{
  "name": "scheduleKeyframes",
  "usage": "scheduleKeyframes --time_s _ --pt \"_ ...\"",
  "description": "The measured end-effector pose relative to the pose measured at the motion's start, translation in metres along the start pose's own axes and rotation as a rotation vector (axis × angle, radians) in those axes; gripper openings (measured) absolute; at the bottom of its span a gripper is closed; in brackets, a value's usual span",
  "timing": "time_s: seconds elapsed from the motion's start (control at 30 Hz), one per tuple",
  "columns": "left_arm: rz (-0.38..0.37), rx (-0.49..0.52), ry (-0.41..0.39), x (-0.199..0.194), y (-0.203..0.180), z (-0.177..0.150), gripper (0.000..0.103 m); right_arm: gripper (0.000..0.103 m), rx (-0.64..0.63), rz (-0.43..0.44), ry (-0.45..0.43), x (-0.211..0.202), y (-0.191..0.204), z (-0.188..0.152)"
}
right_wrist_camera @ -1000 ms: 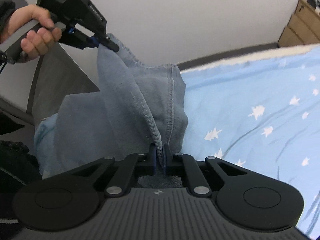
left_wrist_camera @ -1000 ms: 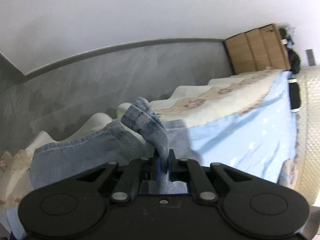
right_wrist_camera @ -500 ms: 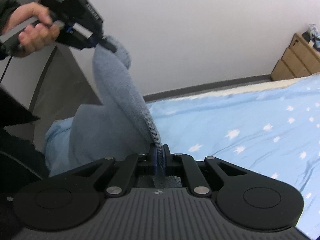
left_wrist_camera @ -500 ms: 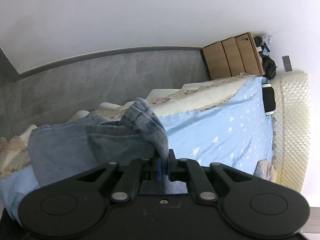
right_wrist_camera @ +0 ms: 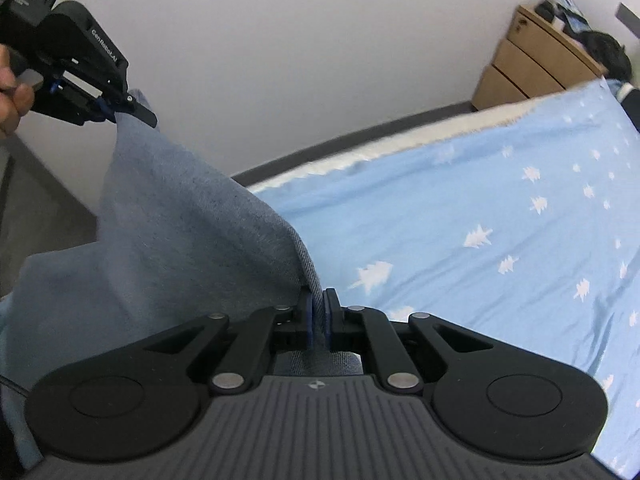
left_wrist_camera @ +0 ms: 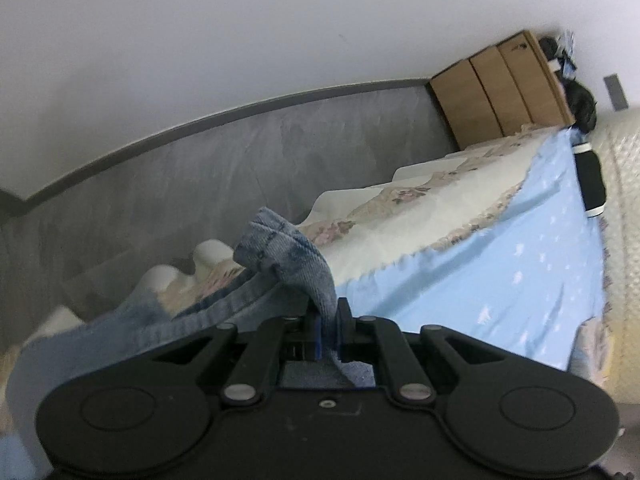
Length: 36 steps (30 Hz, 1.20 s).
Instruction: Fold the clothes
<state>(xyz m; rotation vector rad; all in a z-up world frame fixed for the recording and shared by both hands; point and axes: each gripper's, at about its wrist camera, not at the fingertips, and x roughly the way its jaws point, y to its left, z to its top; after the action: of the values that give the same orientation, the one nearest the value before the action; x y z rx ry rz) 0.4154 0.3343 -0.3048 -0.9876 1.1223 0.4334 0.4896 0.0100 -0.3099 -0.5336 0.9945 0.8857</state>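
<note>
A pair of light blue jeans (right_wrist_camera: 172, 224) hangs stretched between my two grippers above the bed. My left gripper (left_wrist_camera: 329, 322) is shut on one edge of the jeans (left_wrist_camera: 288, 256), whose hem folds over its fingertips. My right gripper (right_wrist_camera: 319, 312) is shut on another edge of the jeans. In the right wrist view the left gripper (right_wrist_camera: 132, 114) shows at the upper left, raised high and clamping the cloth. The rest of the jeans droops down at the left, toward the bed's edge.
The bed has a light blue sheet with white stars (right_wrist_camera: 480, 240) and a cream floral skirt (left_wrist_camera: 420, 220). A wooden drawer chest (left_wrist_camera: 500, 88) stands by the white wall. A black item (left_wrist_camera: 590, 178) lies by the quilted headboard (left_wrist_camera: 624, 240). Grey floor (left_wrist_camera: 200, 168) lies beside the bed.
Both grippers stay shut on the jeans. The left gripper has moved away from the right one, and the cloth between them has been pulled out flatter and tauter.
</note>
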Motion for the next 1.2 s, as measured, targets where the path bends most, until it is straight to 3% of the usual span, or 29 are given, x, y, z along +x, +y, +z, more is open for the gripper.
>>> scheduleKeyframes --time_s 0.33,0.4,0.43,0.53,0.57,0.77,1.03,1.2 --pt "0.088 0.104 0.041 0.078 -0.033 0.023 0.008 0.009 0.151 -0.008 0.046 0.05 -0.04 -0.004" --pt "0.105 0.116 0.047 0.086 -0.037 0.023 0.011 0.017 0.178 -0.011 0.054 0.053 -0.043 -0.006" --pt "0.113 0.12 0.048 0.087 -0.036 0.022 0.014 0.019 0.192 -0.009 0.055 0.052 -0.045 -0.007" --pt "0.112 0.121 0.051 0.087 -0.032 0.021 0.036 0.035 0.244 -0.022 0.048 0.046 -0.05 -0.012" --pt "0.097 0.106 0.05 0.084 -0.028 0.02 0.044 0.041 0.27 -0.027 0.04 0.042 -0.051 -0.014" --pt "0.086 0.041 0.05 0.061 0.007 0.003 0.054 0.042 0.45 -0.032 0.009 0.01 -0.05 -0.04" --pt "0.1 -0.117 0.102 0.033 0.07 -0.041 0.058 0.042 0.693 -0.152 -0.009 -0.056 -0.008 -0.095" --pt "0.045 -0.284 0.135 0.039 0.103 -0.059 0.058 0.044 0.901 -0.213 0.01 -0.097 0.024 -0.141"
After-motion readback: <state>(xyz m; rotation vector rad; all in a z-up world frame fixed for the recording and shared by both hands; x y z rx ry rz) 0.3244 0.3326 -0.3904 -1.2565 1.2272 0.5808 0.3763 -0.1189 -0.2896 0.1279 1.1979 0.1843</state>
